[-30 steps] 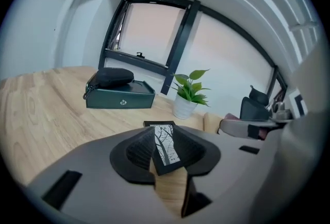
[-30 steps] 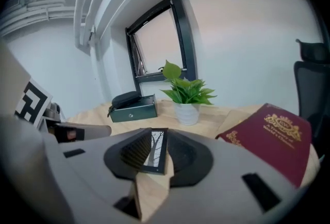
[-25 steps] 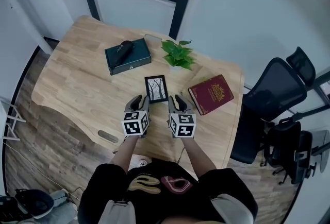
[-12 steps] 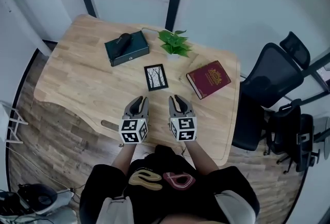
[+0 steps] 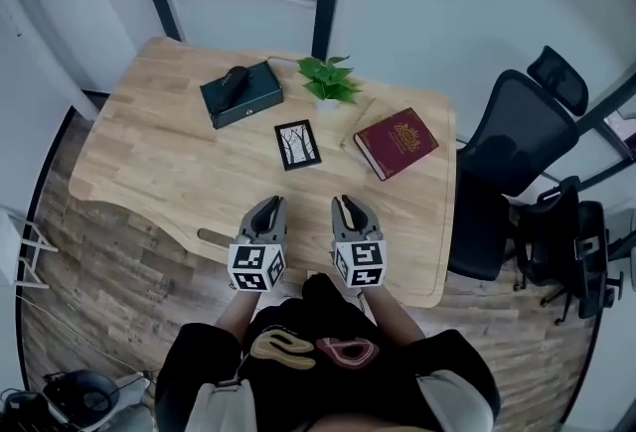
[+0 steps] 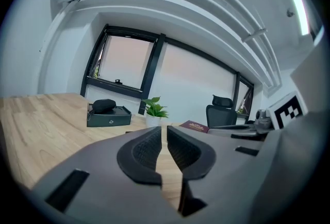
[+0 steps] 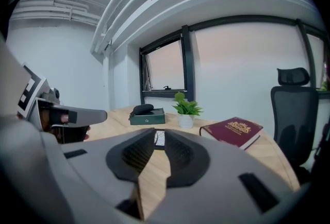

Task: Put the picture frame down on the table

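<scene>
The black picture frame (image 5: 297,144), with a tree drawing in it, lies flat on the wooden table (image 5: 149,162) near the middle. Both grippers hover side by side over the table's front edge, well short of the frame. My left gripper (image 5: 266,211) is shut and holds nothing; its pads stand almost together in the left gripper view (image 6: 164,133). My right gripper (image 5: 350,211) is shut too, also holding nothing. In the right gripper view a sliver of the picture frame (image 7: 160,138) shows past the jaw tips.
A dark green box (image 5: 241,93) with a black pouch on top sits at the back left. A small potted plant (image 5: 329,82) stands behind the frame. A maroon book (image 5: 397,142) lies to the right. A black office chair (image 5: 507,152) stands beside the table's right edge.
Both grippers have drawn back from the frame towards the person, to the table's front edge. The frame stays flat on the table where it was.
</scene>
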Motion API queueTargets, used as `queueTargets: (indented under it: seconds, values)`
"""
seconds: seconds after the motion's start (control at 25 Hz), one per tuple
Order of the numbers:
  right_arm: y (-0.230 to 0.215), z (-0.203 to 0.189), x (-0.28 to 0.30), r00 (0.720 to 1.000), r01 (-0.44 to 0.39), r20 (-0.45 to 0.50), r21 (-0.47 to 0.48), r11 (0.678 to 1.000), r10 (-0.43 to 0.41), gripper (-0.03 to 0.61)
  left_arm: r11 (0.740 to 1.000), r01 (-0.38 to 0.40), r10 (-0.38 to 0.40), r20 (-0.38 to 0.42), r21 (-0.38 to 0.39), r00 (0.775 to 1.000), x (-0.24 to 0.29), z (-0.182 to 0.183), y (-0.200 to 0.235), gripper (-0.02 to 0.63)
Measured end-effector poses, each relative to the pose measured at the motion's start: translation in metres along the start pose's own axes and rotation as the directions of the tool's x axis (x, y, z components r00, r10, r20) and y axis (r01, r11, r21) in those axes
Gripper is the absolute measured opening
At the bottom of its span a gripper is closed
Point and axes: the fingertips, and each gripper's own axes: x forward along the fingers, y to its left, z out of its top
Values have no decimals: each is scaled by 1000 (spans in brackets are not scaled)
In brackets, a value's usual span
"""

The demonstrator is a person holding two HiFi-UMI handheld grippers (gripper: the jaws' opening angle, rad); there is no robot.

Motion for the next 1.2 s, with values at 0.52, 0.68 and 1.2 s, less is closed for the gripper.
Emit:
queueTargets:
  seconds: [0.52,0.68,1.2]
  values:
    - [4,-6,-44,997,77,26,11,997,-77,37,1000,14,-14,6,-15,1000,-32,-16,-21,35]
    - [6,-7,-51,996,90,27,18,996,-90,12,999,2,-2,2,-45,1000,-41,-21,-24,35]
    - [9,-24,-66,996,92,0,30,995,-92,11,1000,-18,19,36,-19,999,-47,-13,-28,35]
